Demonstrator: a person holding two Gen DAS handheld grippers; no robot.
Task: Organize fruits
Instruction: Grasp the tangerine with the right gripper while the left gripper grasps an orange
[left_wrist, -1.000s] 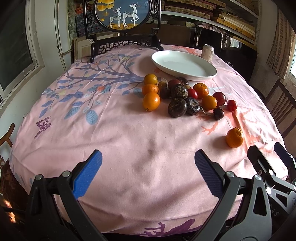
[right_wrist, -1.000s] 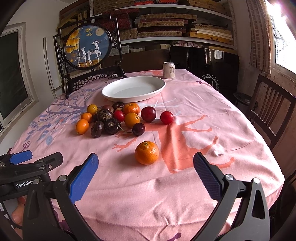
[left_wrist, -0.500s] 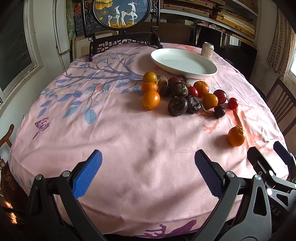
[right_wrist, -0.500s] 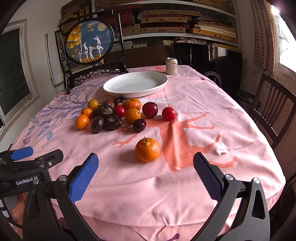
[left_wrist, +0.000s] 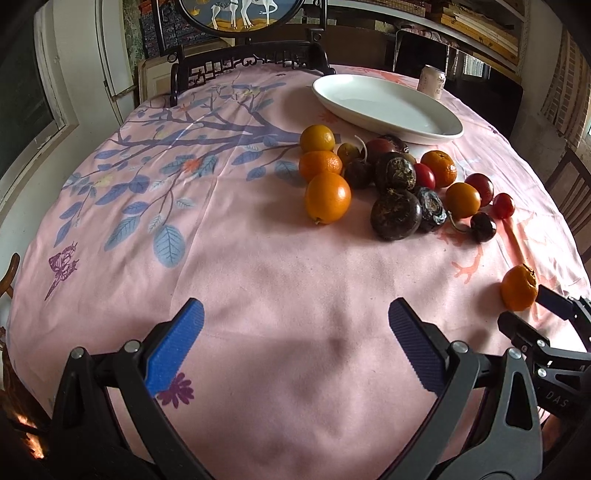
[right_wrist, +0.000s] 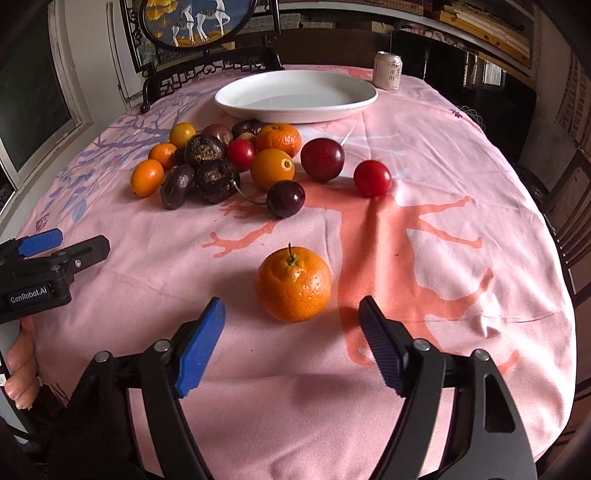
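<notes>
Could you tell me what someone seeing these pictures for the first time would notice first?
Probably the lone orange sitting apart on the pink tablecloth, just ahead of the open right gripper. Behind it lies a cluster of mixed fruits, and beyond that an empty white plate. The left gripper hovers open over bare cloth.

Readable text, two spots plus one partial:
- "GenRobot.AI", white lettering on the black body of the left claw (right_wrist: 55, 243), seen at the left edge of the right wrist view.
- "DAS", a pale letter fragment on the black body of the right claw (left_wrist: 546, 310), lower right of the left wrist view; the rest is cut off.
- Drink can (right_wrist: 387, 70) at the far end of the tabletop (right_wrist: 443, 206) has dark characters printed down its side, too small to read.
</notes>
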